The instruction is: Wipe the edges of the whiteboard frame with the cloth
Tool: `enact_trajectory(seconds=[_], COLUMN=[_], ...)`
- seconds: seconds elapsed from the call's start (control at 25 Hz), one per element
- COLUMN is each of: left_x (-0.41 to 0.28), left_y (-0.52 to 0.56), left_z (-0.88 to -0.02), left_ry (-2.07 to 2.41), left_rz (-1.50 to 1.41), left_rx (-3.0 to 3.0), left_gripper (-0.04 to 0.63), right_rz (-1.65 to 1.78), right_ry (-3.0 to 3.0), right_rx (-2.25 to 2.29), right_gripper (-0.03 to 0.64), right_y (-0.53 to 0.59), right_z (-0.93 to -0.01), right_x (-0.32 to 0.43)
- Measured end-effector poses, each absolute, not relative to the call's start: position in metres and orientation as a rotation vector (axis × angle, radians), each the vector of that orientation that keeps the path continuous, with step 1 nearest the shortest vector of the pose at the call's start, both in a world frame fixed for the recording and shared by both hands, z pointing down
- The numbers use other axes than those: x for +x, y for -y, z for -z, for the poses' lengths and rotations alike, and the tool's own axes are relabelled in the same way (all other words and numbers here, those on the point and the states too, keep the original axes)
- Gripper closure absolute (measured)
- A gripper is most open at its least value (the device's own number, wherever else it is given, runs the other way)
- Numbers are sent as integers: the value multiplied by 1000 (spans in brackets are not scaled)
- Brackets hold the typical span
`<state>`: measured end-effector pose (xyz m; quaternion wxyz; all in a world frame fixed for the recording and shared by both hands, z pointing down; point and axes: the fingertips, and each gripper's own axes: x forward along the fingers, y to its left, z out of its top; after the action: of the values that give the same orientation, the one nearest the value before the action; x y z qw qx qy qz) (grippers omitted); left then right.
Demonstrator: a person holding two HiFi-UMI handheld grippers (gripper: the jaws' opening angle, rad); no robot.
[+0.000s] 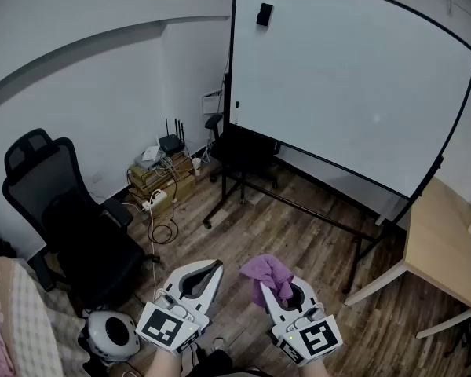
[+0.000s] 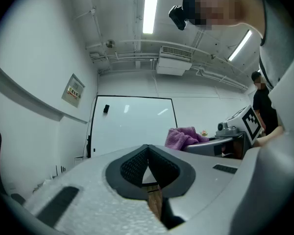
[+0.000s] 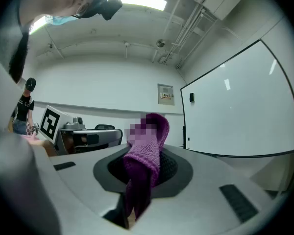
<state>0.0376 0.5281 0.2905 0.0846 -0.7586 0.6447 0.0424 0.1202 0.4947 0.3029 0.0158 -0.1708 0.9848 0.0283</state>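
Large white whiteboard point(image 1: 353, 85) with a thin black frame point(image 1: 234, 53) stood on a black rolling stand on the wood-plank floor point(image 1: 298, 234). A small black block point(image 1: 264, 14) was stuck near the whiteboard's upper left corner.

The purple knitted cloth point(image 1: 268, 273) was well short of the whiteboard, low in the head view, not touching the frame. It was pinched in the right gripper point(image 1: 285, 292). In the right gripper view the cloth point(image 3: 144, 165) ran up between the two dark pads, which were closed onto it, and its top end flopped over towards the whiteboard point(image 3: 245, 111).

The left gripper point(image 1: 208, 267) was just beside the right one, on the side away from the whiteboard's right edge and equally far back from the whiteboard. Its fingers met at the tips with nothing between them (only floor showed through the gap lower down). In the left gripper view the tips of the left gripper point(image 2: 148, 148) pointed at the whiteboard point(image 2: 132, 124), with the cloth point(image 2: 183, 137) to one side.

A black mesh office chair point(image 1: 71, 218) stood well to the left of the whiteboard. A light wooden table point(image 1: 447, 242) sat at the whiteboard's lower right corner. Stacked cardboard boxes point(image 1: 163, 181) with cables sat by the wall, left of the whiteboard stand.
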Motion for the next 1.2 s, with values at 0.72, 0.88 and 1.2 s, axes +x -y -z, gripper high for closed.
enact_trajectory(seconds=[0.72, 0.88, 1.2], left_x=[4, -14, -48], left_y=[-502, -490, -475], left_z=[-292, -289, -285], left_ry=[-1896, -1880, -1820], left_rz=[-136, -132, -131], left_rx=[-2281, -2269, -2281], left_gripper=[578, 578, 578], right_rz=[-59, -45, 9], right_ry=[-3060, -3054, -2995], right_rx=[-605, -637, -672], right_gripper=[548, 548, 548], right_y=[-467, -452, -440], right_z=[-310, -312, -309], right_x=[90, 77, 48])
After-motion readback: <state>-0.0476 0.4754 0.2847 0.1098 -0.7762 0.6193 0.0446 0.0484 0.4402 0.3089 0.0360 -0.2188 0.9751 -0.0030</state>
